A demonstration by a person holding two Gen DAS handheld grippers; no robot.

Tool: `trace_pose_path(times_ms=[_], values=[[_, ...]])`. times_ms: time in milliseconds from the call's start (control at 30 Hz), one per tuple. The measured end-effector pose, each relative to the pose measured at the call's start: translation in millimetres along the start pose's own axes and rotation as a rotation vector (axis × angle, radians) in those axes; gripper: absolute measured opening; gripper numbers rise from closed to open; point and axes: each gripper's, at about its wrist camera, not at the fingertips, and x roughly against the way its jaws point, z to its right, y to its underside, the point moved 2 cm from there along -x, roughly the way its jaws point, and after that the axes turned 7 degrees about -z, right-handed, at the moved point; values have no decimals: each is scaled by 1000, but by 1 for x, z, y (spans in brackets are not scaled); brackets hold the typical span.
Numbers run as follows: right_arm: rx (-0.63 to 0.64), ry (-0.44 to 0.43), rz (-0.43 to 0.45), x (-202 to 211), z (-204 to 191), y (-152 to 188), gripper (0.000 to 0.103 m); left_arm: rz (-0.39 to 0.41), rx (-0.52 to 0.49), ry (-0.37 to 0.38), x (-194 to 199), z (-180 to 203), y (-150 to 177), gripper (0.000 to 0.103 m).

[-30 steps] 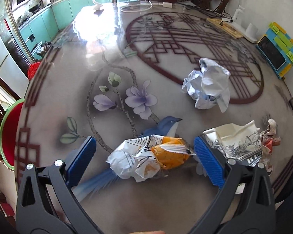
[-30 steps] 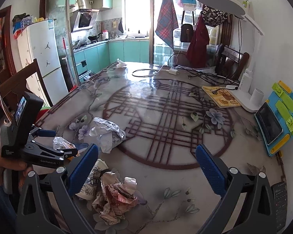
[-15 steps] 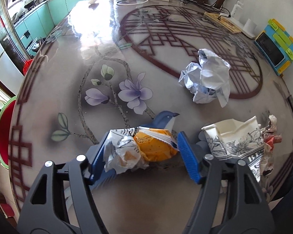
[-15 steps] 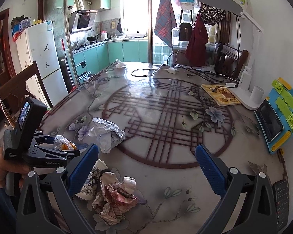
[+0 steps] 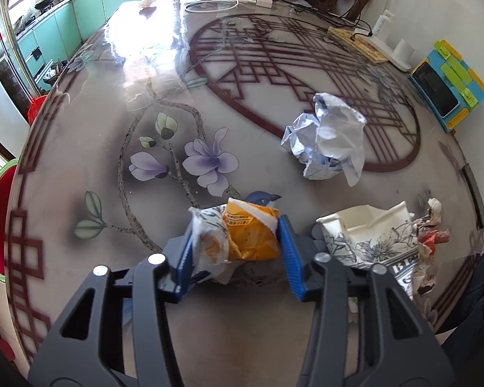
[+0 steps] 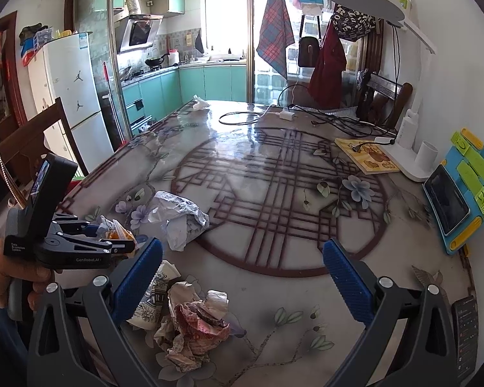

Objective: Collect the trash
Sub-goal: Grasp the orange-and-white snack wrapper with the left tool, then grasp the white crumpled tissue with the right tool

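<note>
Home dining room, open to kitchen: patterned dining table (image 6: pixel 274 193) centre; fridge (image 6: pixel 71 96), teal cabinets (image 6: pixel 216 84), range hood (image 6: pixel 138 32) upper left.

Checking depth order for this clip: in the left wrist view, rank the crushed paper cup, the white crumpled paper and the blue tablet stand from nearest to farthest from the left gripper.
1. Crushed paper cup: just right of the left gripper.
2. White crumpled paper: farther out, to the right, on the lattice ring.
3. Blue tablet stand: far right, by the wall.

Black claw (image 5: pixel 235 251) arms, blue ribbed pads (silver screws), dark sleeve (image 5: pixel 468 306)
</note>
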Motion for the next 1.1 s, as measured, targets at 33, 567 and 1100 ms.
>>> trace_pose_path(times_ms=[33,567,1100], values=[[-3,1,0,0,0,0,97,2,4,5,1,-1,0,42],[7,-21,-31,-14,-12,-7,97,139,-17,-14,58,-4,-3,40],[191,-48,-240,-121,-82,-47,96,335,81,-26,128,-59,-11,40]])
